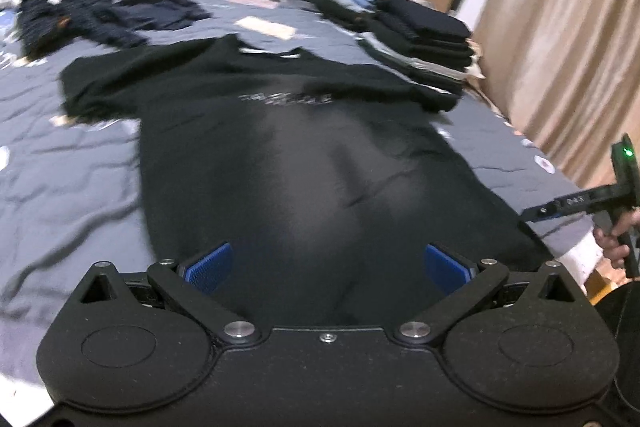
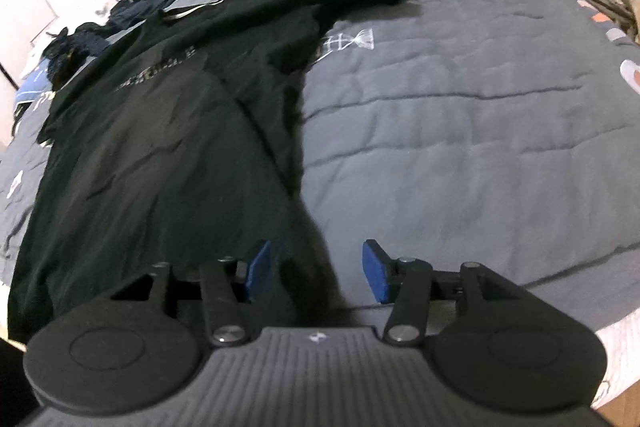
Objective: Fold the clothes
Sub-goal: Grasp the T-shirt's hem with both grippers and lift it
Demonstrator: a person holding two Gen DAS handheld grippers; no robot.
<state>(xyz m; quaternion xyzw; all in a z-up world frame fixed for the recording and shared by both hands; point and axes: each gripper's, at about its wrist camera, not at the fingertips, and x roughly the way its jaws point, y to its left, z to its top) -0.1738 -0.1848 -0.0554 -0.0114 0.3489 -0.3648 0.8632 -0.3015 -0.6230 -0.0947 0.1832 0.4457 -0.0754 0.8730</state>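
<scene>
Both claws gape wide above the black T-shirt [image 1: 280, 147], left claw [image 1: 326, 269] mid-hem, right claw [image 2: 316, 275] at its corner.

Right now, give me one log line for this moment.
stage: shirt spread flat on bed | left tool: open, over hem | right tool: open, at shirt's right edge | folded stack: far right
</scene>
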